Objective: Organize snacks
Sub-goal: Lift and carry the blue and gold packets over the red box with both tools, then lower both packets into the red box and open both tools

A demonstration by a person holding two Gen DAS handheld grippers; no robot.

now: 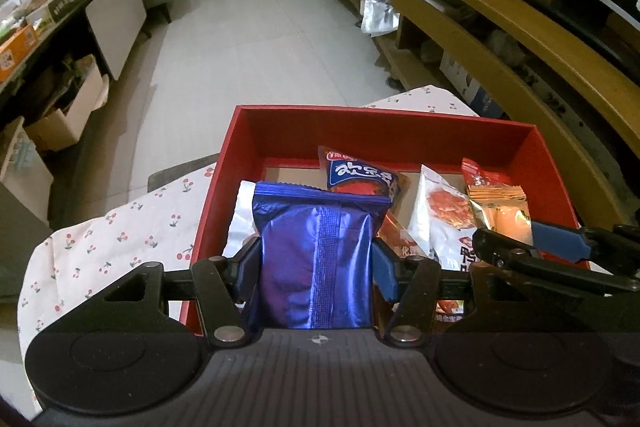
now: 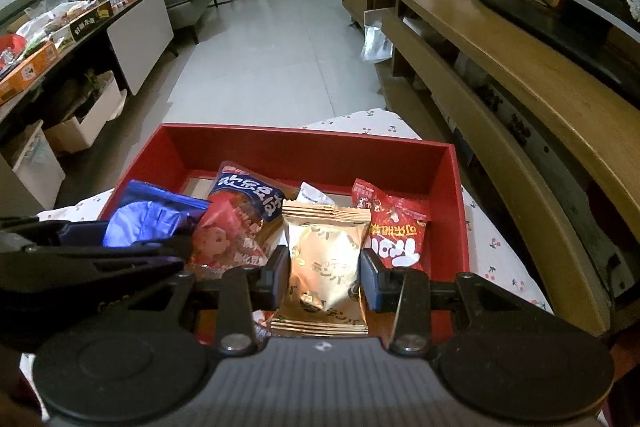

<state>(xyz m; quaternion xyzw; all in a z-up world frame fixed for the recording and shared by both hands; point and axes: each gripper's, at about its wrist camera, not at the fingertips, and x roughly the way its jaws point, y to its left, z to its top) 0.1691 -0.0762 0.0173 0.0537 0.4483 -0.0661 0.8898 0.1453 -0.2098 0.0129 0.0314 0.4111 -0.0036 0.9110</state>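
Blue foil creased between the jaws of the left gripper (image 1: 316, 263), which clenched a blue packet (image 1: 316, 259) upright over the near-left corner of the red box (image 1: 384, 131). Beside it, the right gripper (image 2: 324, 275) squeezed a gold packet (image 2: 326, 259) at its waist, above the box's near edge. Both tools pointed forward and slightly down into the box, side by side and close, the left one's linkage crossing the lower-left of the right wrist view.

The risk looked plain: the two grippers sat near enough to knock together if either swung inward, and slick foil under a narrow pinch could slip or twist on release. A packet let go too high might land on edge against the red packet (image 2: 394, 231) or the white one (image 1: 440, 223) and tip out of order. The box rested on a cherry-print cloth (image 1: 120, 235) covering the surface, near its far edge, so a hard push might slide it.
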